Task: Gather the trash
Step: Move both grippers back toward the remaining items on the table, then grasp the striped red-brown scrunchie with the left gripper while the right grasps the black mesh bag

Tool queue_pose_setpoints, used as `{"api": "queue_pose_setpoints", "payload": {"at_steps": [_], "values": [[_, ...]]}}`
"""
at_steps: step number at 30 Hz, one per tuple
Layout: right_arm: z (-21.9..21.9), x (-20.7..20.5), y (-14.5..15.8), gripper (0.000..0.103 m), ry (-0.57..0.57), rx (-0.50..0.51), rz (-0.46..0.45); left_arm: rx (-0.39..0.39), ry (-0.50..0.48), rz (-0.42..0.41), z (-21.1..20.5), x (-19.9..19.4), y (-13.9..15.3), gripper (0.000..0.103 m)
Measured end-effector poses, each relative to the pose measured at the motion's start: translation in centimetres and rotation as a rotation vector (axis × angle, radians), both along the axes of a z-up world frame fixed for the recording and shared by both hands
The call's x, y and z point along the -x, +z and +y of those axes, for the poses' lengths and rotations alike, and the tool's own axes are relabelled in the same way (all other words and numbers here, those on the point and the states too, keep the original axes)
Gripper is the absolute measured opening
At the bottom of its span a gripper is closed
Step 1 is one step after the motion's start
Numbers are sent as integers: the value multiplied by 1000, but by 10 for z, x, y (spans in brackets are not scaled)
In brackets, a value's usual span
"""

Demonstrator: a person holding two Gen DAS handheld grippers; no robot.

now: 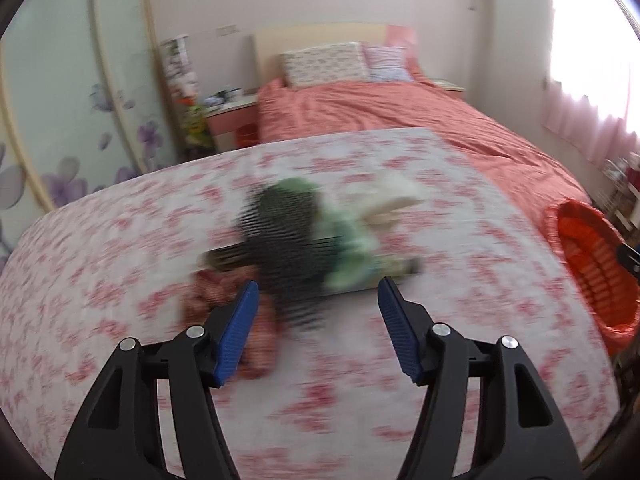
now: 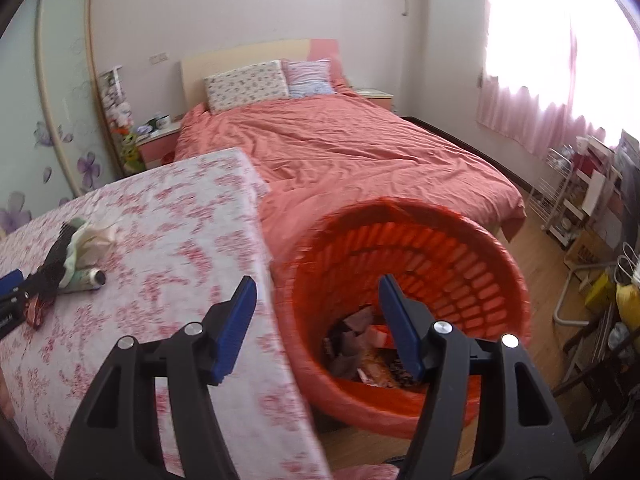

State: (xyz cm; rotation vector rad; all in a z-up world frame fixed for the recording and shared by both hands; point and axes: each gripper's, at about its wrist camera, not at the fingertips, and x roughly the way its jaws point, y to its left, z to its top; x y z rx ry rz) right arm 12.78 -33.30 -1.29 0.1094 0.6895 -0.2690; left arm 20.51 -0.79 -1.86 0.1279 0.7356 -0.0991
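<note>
Trash [image 2: 76, 256] lies heaped on our floral worktop [image 2: 168, 216]; our left gripper [image 1: 318, 300] and right gripper [image 2: 318, 298] hold empty jaws apart, the right over the orange basket [image 2: 500, 280].

Bed [image 2: 360, 152] in coral cover sitting against a pale wall [image 2: 240, 8], two pillows [image 2: 246, 85] leaning on the headboard. Daylight blowing out through pink curtains [image 2: 532, 92] on the right. Floral wardrobe door [image 2: 68, 112] standing left, wood floor [image 2: 544, 280] showing right.
</note>
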Motion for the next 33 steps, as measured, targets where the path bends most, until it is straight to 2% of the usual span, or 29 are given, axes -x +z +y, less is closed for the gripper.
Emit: {"api": "queue_pose_setpoints", "payload": {"at_steps": [5, 9, 11, 13, 14, 17, 19, 25, 27, 29, 33], "values": [[53, -15, -6, 63, 92, 21, 18, 45, 119, 54, 58, -18, -16, 62], [83, -23, -8, 63, 146, 45, 27, 157, 126, 118, 74, -33, -29, 54], [96, -26, -8, 63, 168, 56, 31, 183, 119, 135, 74, -38, -33, 49], [106, -29, -7, 63, 183, 62, 31, 178, 116, 147, 69, -42, -38, 44], [110, -30, -7, 63, 190, 63, 31, 161, 116, 146, 67, -44, -41, 36], [122, -33, -7, 63, 206, 53, 33, 108, 121, 141, 67, -42, -47, 22], [129, -35, -6, 63, 222, 42, 34, 79, 139, 133, 76, -38, -45, 19], [164, -45, -7, 62, 307, -7, 40, -16, 268, 118, 131, -37, -43, 18], [182, -51, -10, 60, 349, -32, 48, -37, 318, 134, 152, -41, -47, 23], [196, -58, -13, 56, 382, -58, 63, -28, 334, 120, 164, -39, -48, 36], [226, -70, -18, 46, 446, -117, 84, -23, 319, 130, 163, -40, -48, 38]]}}
